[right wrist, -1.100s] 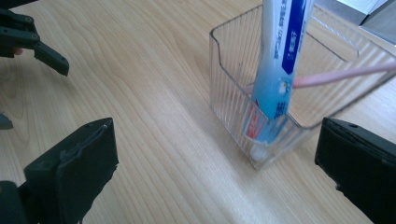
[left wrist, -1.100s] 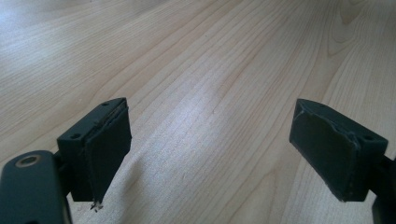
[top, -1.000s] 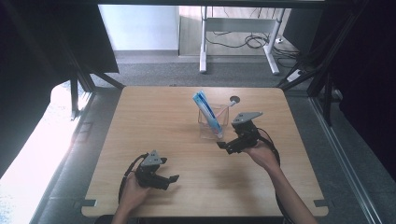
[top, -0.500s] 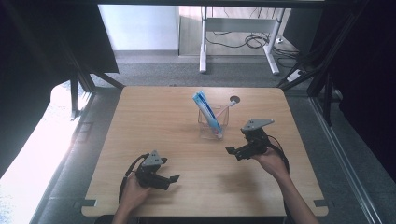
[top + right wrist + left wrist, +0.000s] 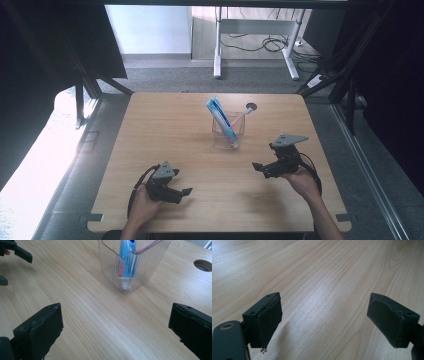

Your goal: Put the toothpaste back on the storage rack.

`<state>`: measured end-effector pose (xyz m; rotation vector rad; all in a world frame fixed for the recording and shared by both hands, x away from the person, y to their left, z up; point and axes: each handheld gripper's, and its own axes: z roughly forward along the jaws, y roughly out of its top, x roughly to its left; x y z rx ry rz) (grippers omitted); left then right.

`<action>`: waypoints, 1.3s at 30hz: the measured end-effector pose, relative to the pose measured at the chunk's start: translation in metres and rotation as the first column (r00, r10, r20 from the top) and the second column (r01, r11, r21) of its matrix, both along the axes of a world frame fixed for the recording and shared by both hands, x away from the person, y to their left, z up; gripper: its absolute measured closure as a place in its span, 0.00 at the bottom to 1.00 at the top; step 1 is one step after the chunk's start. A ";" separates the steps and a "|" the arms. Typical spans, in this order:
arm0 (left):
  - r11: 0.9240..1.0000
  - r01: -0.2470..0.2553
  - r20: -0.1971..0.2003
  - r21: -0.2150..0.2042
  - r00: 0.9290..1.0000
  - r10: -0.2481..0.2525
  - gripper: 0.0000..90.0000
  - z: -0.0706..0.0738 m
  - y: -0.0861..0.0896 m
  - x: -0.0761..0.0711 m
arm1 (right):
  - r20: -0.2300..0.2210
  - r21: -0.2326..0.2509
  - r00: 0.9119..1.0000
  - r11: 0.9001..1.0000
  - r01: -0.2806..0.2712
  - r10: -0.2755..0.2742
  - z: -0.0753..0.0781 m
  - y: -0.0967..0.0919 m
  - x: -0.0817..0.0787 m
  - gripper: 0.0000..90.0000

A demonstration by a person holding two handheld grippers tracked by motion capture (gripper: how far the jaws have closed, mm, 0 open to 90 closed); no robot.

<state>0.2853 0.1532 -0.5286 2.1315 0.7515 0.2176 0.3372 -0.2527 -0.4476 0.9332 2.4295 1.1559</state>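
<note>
Two grippers are hovering low over the wooden table [image 5: 165,130], and both are standing spread with nothing between their jaws. The right gripper [image 5: 260,167] is sitting nearer the clear holder [image 5: 229,131], which is lying just ahead of it and a little off to its left in the high view; in the right gripper view the same clear holder [image 5: 130,267] is standing ahead, slightly left of the midline between the jaws, and apart from them. Inside it the blue toothpaste tube [image 5: 221,119] is leaning, its long axis tilting up and away from the right gripper, cap end down on the holder's floor, while a thin pink stick [image 5: 147,246], probably a toothbrush handle, is slanting across it. The left gripper [image 5: 184,192] is waiting well apart from the holder, over bare wood. The tube's top is running out of the right gripper view, and the ribbed wall is blurring whatever else is resting at the bottom.
</note>
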 end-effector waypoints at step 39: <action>1.000 -0.002 -0.005 0.020 1.000 0.002 0.14 -0.002 -0.004 -0.002 | -0.057 0.006 0.990 0.991 0.130 -0.129 -0.058 -0.055 -0.055 0.00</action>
